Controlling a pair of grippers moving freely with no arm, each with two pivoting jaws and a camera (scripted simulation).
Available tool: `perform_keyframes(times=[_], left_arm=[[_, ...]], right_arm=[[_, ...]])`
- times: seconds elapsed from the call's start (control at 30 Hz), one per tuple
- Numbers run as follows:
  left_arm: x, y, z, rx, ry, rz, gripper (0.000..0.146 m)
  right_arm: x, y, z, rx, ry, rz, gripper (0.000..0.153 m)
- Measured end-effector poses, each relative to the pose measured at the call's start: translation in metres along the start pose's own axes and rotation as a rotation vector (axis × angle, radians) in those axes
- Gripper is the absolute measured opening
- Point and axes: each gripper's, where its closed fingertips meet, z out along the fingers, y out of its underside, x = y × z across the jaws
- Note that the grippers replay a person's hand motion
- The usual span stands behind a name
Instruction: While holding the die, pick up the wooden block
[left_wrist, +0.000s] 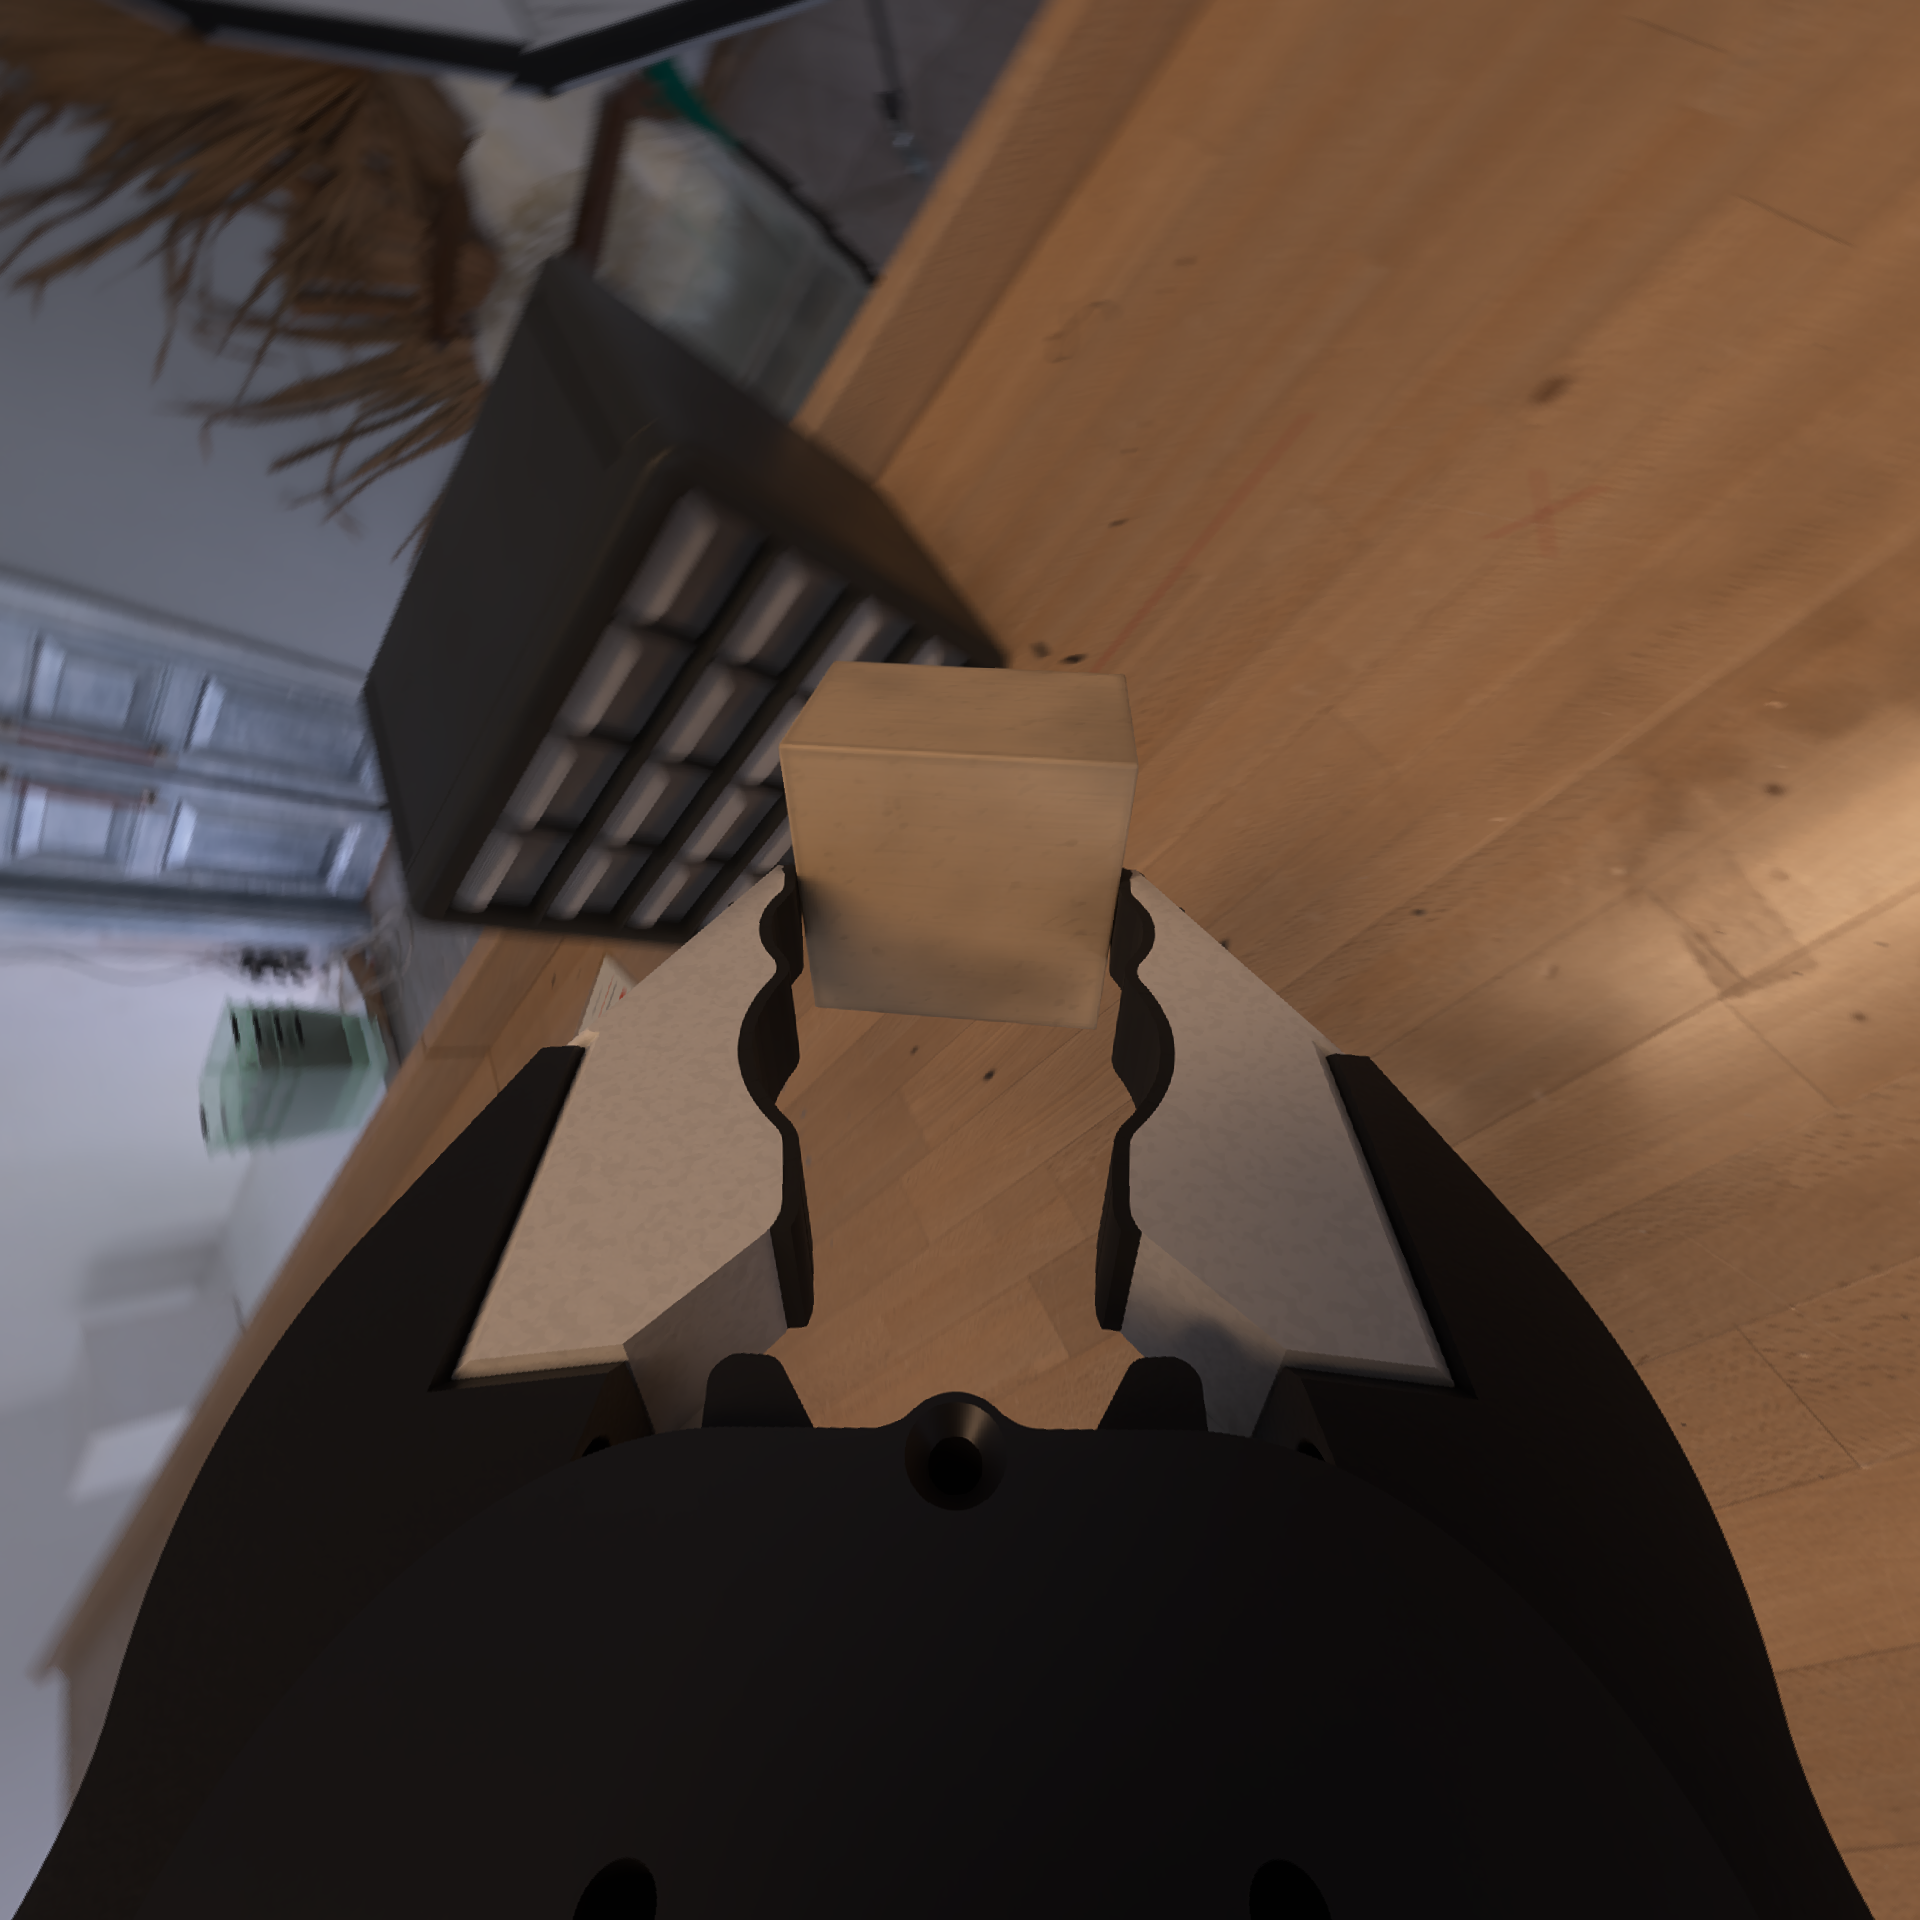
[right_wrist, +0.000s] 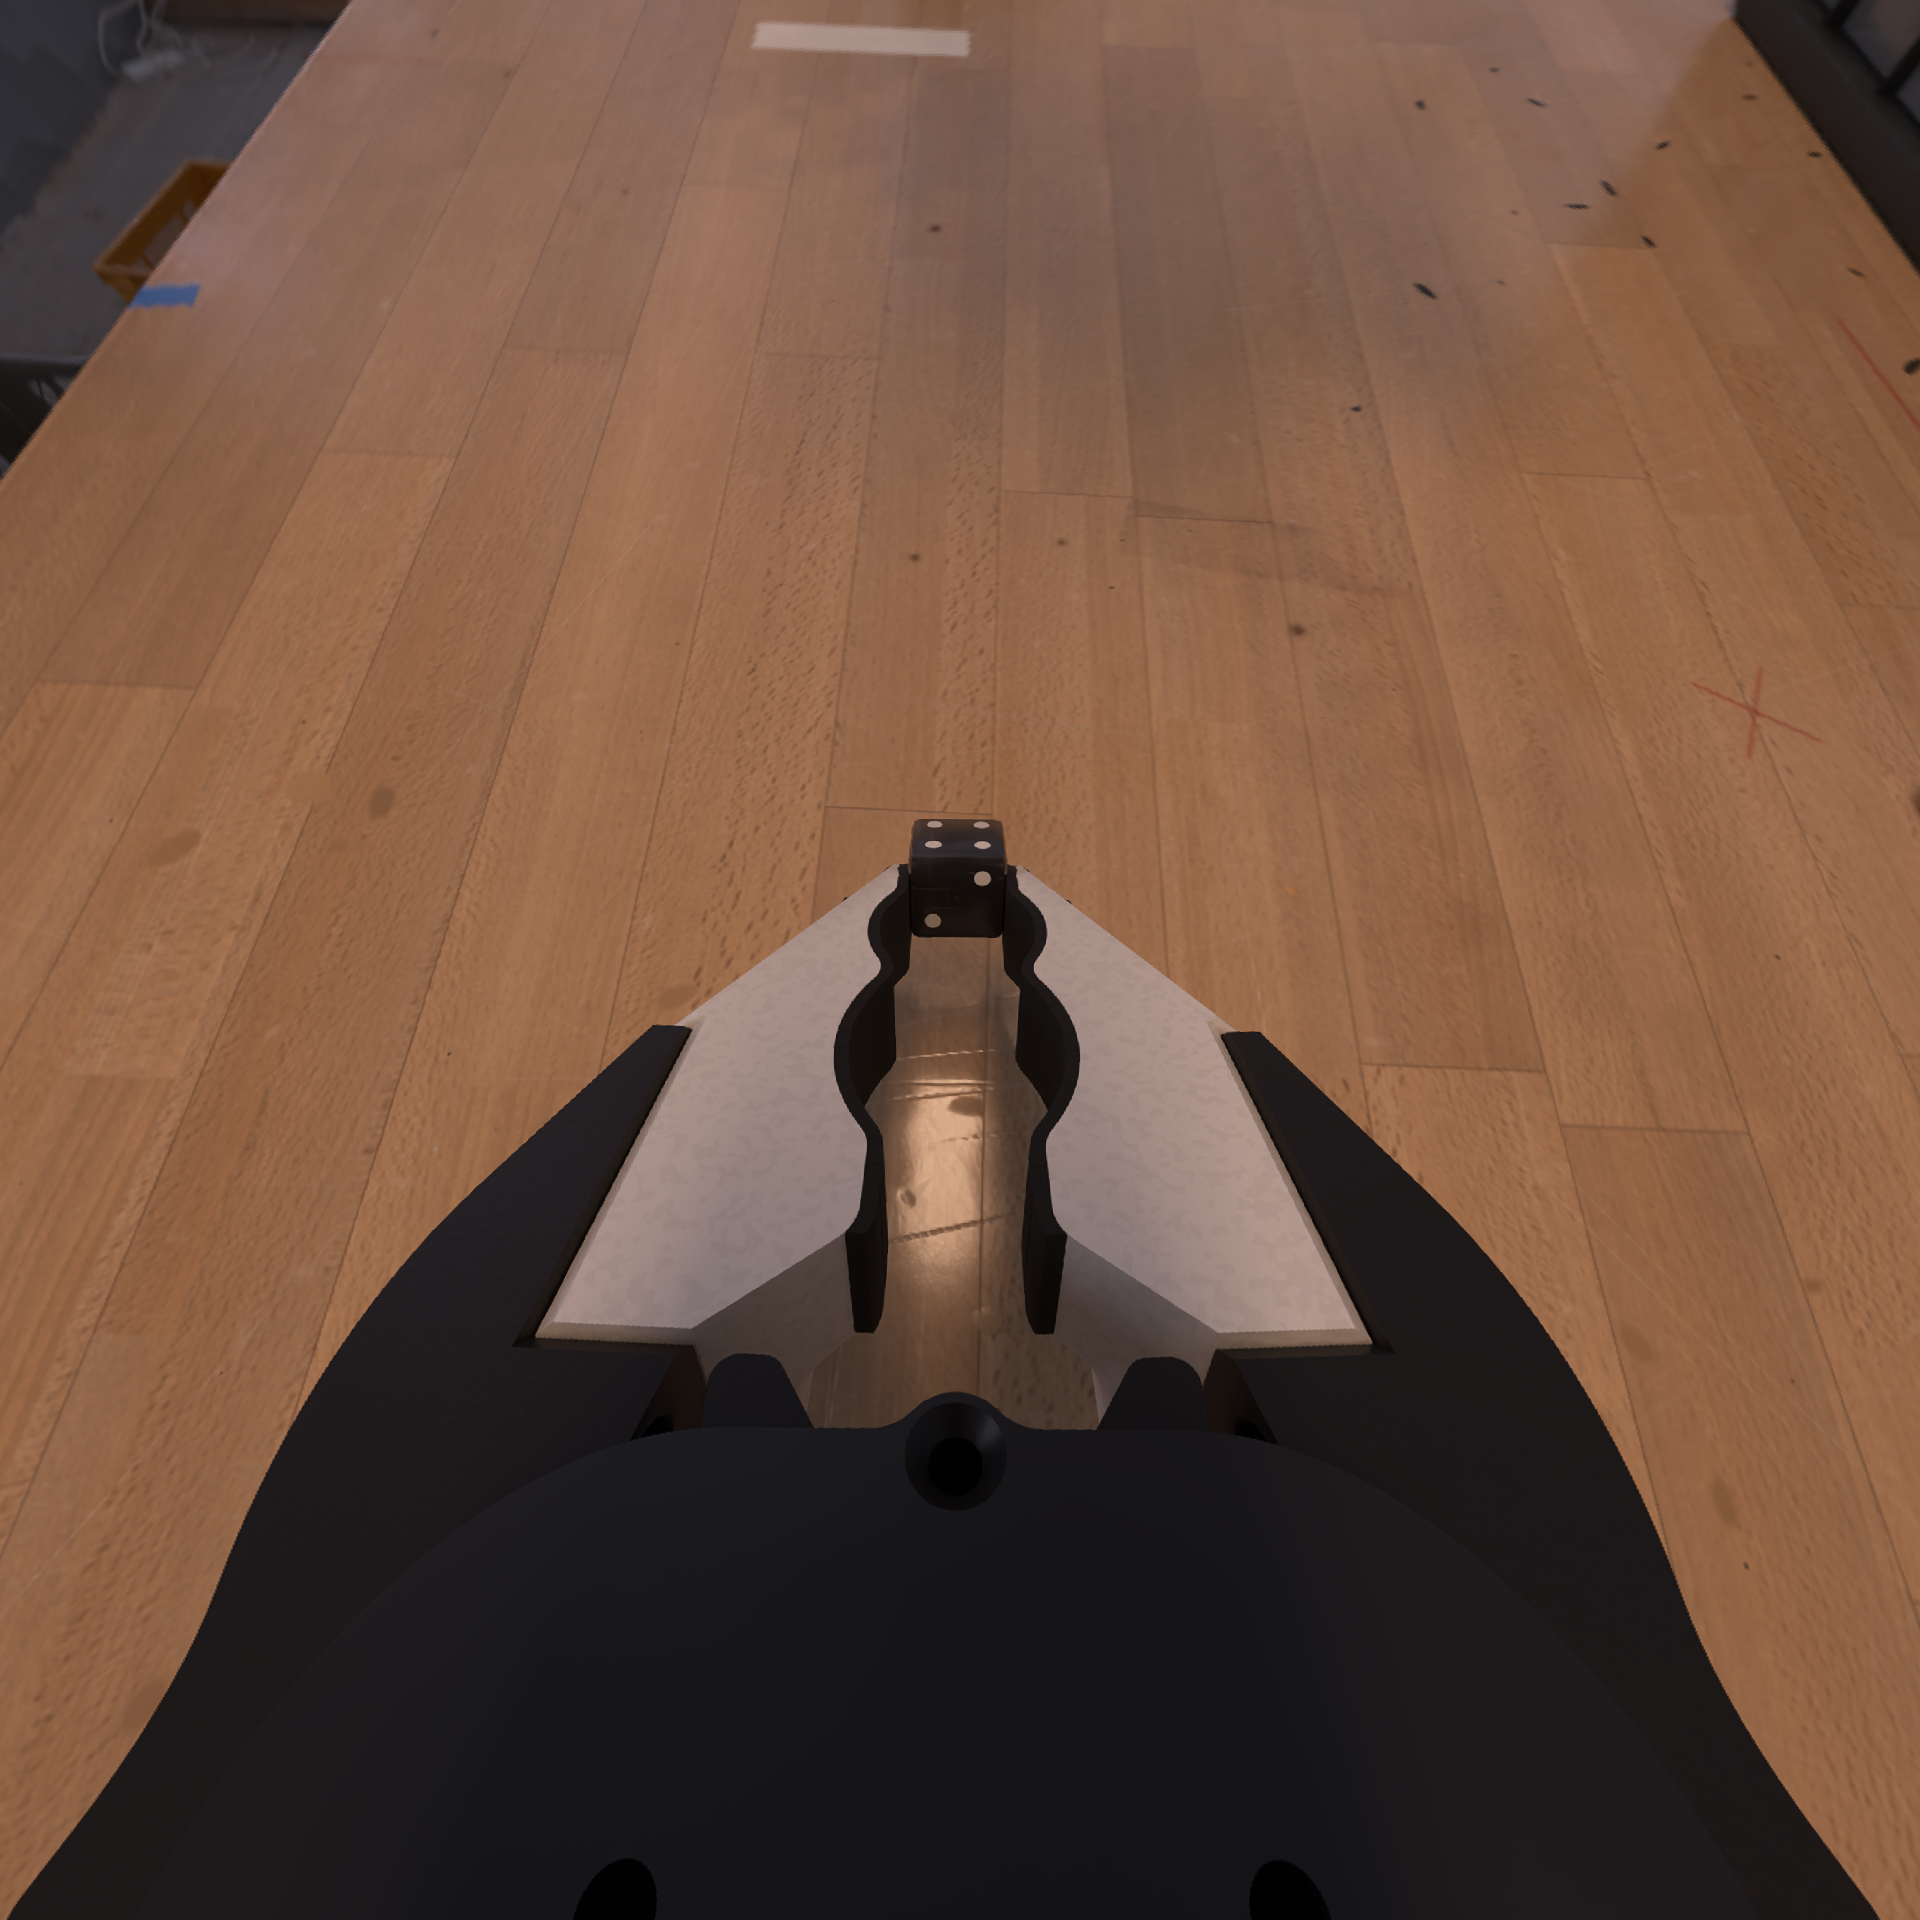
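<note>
In the left wrist view, a pale wooden block (left_wrist: 956, 831) sits clamped between the tips of my left gripper (left_wrist: 956, 914), held up off the wooden table (left_wrist: 1455, 520); the view is rolled to one side. In the right wrist view, a small black die with white pips (right_wrist: 957, 878) is pinched between the tips of my right gripper (right_wrist: 957, 904), low over the table (right_wrist: 623, 520). Neither gripper shows in the other's view.
A black drawer cabinet with several small grey drawers (left_wrist: 623, 707) stands at the table's edge behind the block. A white strip (right_wrist: 860, 40) lies far ahead on the table. A red cross mark (right_wrist: 1754, 712) is drawn at the right. The table's left edge (right_wrist: 156, 312) runs past a blue tape piece.
</note>
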Motion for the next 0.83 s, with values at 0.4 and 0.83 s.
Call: perform_keyframes(times=[0.4, 0.83], left_arm=[[0.163, -0.058, 0.1, -0.11, 0.407, 0.324, 0.06], [0.243, -0.04, 0.15, -0.268, 0.627, 0.491, 0.06]], right_arm=[[-0.004, 0.0, -0.003, -0.02, 0.009, -0.073, 0.016], [-0.005, 0.007, -0.002, -0.045, 0.008, -0.115, 0.016]])
